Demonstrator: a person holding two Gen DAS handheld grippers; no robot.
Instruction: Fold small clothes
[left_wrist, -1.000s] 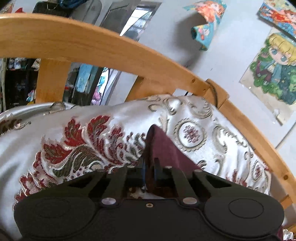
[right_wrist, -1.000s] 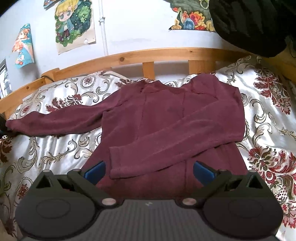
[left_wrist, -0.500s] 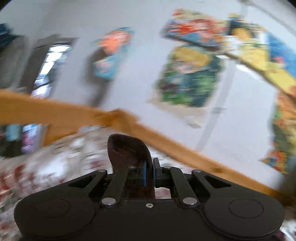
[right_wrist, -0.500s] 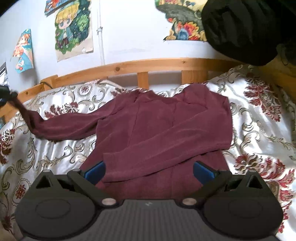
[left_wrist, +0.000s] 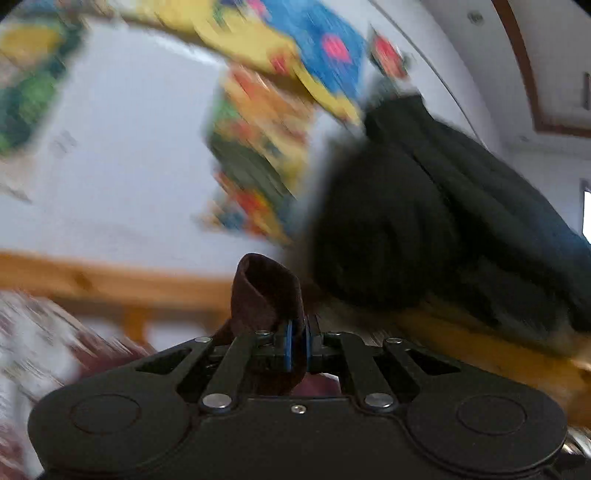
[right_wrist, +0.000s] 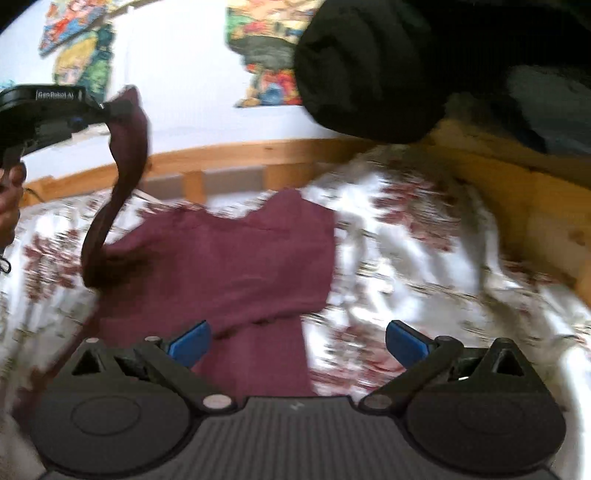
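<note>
A maroon sweater (right_wrist: 236, 258) lies spread on the floral bedspread (right_wrist: 406, 258), one sleeve folded across its body. My left gripper (left_wrist: 298, 345) is shut on the cuff of the other sleeve (left_wrist: 266, 291), which curls up above the blue pads. In the right wrist view the left gripper (right_wrist: 107, 107) holds that sleeve (right_wrist: 122, 173) high at the upper left, the cloth hanging down to the sweater's shoulder. My right gripper (right_wrist: 297, 341) stands open above the sweater's lower edge, nothing between its blue fingers (right_wrist: 190, 341).
A wooden bed rail (right_wrist: 258, 155) runs along the back and down the right side. A big black garment (right_wrist: 369, 66) hangs over the upper right corner. Colourful posters (right_wrist: 266, 48) cover the white wall. A hand (right_wrist: 9, 199) shows at the left edge.
My left gripper lifted the sleeve off the bed and swung it up and rightward, turning toward the wall and the black garment. The right gripper's view shifted to the right along the bed.
</note>
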